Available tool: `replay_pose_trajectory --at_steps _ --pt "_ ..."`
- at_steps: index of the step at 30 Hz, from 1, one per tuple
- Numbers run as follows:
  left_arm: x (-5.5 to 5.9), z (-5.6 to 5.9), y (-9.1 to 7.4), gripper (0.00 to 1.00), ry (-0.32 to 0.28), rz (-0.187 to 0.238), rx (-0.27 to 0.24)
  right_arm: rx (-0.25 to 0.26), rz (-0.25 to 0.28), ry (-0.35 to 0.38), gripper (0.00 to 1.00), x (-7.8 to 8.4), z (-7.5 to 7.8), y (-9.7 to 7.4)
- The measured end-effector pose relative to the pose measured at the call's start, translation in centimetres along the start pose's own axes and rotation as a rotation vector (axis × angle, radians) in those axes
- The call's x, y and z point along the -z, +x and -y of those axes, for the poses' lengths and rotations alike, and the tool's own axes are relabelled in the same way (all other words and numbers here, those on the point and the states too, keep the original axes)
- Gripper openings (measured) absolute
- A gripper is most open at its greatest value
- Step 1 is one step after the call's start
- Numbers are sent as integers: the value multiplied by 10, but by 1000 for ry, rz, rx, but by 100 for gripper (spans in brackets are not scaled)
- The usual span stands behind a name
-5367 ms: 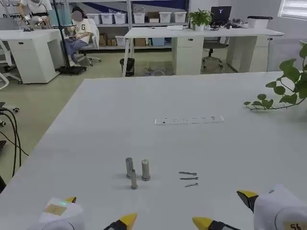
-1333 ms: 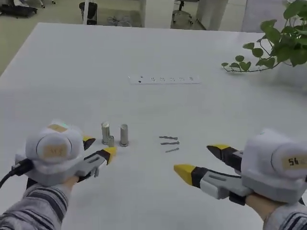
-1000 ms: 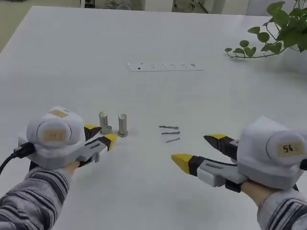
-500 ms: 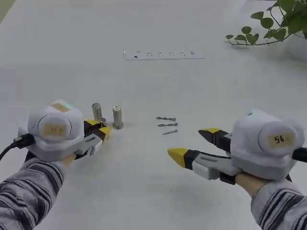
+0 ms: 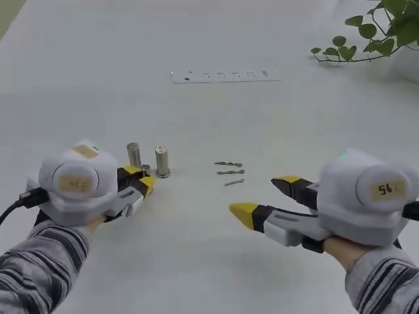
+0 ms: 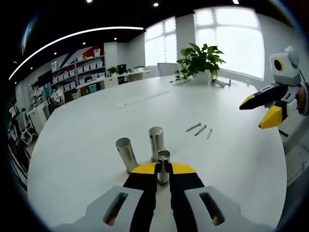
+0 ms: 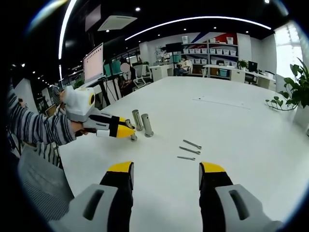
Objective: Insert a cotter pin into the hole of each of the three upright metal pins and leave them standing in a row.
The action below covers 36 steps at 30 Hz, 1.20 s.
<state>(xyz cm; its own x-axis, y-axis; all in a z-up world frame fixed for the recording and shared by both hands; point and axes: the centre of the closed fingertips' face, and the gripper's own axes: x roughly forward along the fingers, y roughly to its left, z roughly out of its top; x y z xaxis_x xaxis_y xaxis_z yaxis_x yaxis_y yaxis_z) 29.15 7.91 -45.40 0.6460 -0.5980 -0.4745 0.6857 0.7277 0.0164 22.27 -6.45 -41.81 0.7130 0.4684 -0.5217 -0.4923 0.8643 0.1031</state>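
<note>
The left claw (image 6: pixel 163 170) is seen closed on the short metal pin (image 6: pixel 163 162), which is pinched btwn the yellow tips and kept upright. Whether its base is rested on the white worktop (image 5: pixel 196 261) or lifted just clear can't be told. Just beyond the tips, 2 taller metal pins (image 6: pixel 156 141) are stood upright side by side on the worktop, close together but not touching. The short metal pin is placed just in front of them, nearer the person. In the head view the left claw (image 5: pixel 139 177) is held at the lower left, w/ the taller metal pins directly past its tips.

The right claw (image 5: pixel 262 195) is held open, jaws spread wide w/ only bare worktop seen btwn them. It is held over the worktop at the lower right, tips pointed toward the centre.

3 cotter pins (image 5: pixel 230 173) are laid flat in roughly parallel lines, one behind the other. They are found to the right of the taller metal pins & apart from them, ahead of the right claw's tips. They are touched by neither claw.

Farther back a white power strip (image 5: pixel 226 76) is laid across the worktop. Leaves of a green plant (image 5: pixel 393 16) are seen at the far right corner.
</note>
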Motion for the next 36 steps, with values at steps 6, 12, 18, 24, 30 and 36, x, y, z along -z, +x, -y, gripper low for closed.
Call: replay_pose_trajectory --at_steps 6,12,18,24,30,36 --pt "-5 23 -3 5 2 12 45 17 -4 -6 50 0 5 -2" --pt "-3 53 -2 5 24 17 118 28 -6 -6 50 -1 8 -8" --pt "3 73 -1 5 71 -2 165 26 -20 -4 49 5 10 -11" --pt "4 77 -1 5 87 4 188 16 -30 -7 46 8 11 -14" --pt "9 80 -2 5 100 -3 193 -2 -46 -1 44 13 10 -15" --pt "10 82 -3 5 98 1 198 -41 -51 -26 43 14 5 -14"
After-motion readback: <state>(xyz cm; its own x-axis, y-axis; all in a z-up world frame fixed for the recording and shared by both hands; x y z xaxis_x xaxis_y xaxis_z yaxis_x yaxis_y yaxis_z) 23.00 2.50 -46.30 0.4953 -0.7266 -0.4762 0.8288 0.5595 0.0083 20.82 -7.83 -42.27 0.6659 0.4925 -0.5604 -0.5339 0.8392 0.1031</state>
